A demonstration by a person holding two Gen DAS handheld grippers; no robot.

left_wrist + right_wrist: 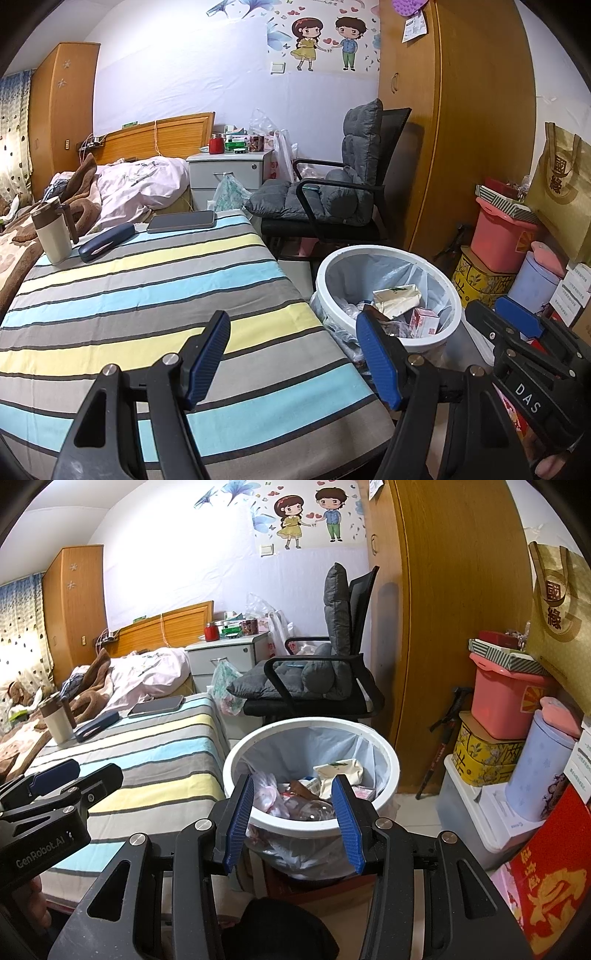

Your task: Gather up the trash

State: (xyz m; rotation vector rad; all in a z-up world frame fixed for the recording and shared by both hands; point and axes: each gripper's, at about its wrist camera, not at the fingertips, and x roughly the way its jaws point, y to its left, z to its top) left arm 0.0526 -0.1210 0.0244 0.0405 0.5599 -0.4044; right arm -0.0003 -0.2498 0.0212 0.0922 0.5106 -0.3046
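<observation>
A white trash bin (pixel 454 314) (pixel 391 760) with a clear liner stands on the floor beside the striped table (pixel 147 288) (pixel 162 753). Inside it lie crumpled paper (pixel 397 297) (pixel 341 771), a small carton (pixel 424 321) and plastic wrappers (pixel 269 794). My left gripper (pixel 291 350) hovers open over the table's near right corner, nothing between its blue pads. My right gripper (pixel 295 819) stands open in front of the bin's near rim, empty. Each gripper shows at the edge of the other's view: the right gripper (pixel 517 325) and the left gripper (pixel 70 775).
On the table's far end stand a lidded cup (pixel 51 236), a dark blue case (pixel 107 242) and a phone (pixel 181 221). A cushioned black chair (pixel 332 192) stands behind the bin. Stacked boxes and tubs (pixel 509 716) crowd the right side by the wardrobe (pixel 461 110). A bed (pixel 129 184) lies beyond.
</observation>
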